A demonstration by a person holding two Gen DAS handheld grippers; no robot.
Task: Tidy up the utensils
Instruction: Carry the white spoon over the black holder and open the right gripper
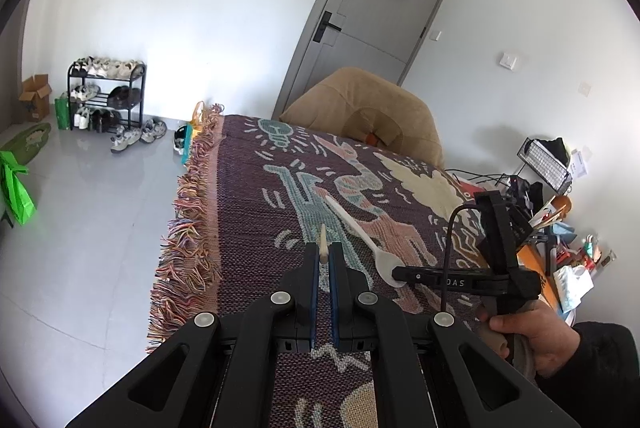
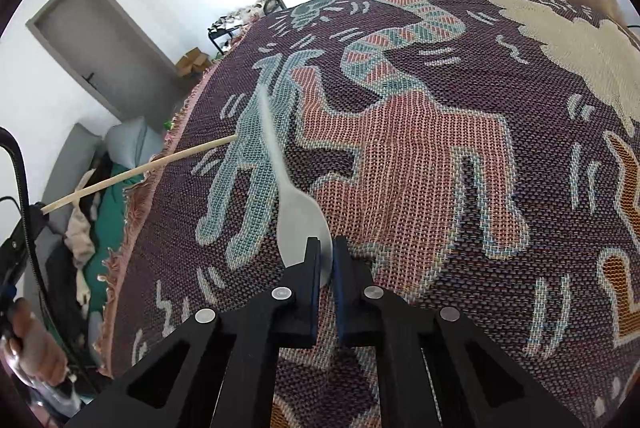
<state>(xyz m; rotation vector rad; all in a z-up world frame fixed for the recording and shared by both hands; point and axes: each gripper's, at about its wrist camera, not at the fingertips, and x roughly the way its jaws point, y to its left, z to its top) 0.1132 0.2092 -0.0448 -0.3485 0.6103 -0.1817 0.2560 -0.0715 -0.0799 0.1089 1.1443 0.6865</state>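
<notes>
- Two tongs are at work over the woven blanket, each closed on one utensil.
- Left gripper is pinched tight on a thin wooden chopstick, whose tip pokes out just past the pads; in the right wrist view the stick reaches from the left tongs out over the blanket's fringed edge.
- Right gripper has its jaws clamped on the rim of the bowl of a pale plastic spoon; the handle runs forward and away from the fingertips, low over the cloth.
- Judged by looks, the spoon is light, stiff and smooth, so a hold on the curved bowl edge may slip or let it pivot; the neck or handle looks a surer place.
- Slender as it is, the chopstick could roll between the pads.
</notes>
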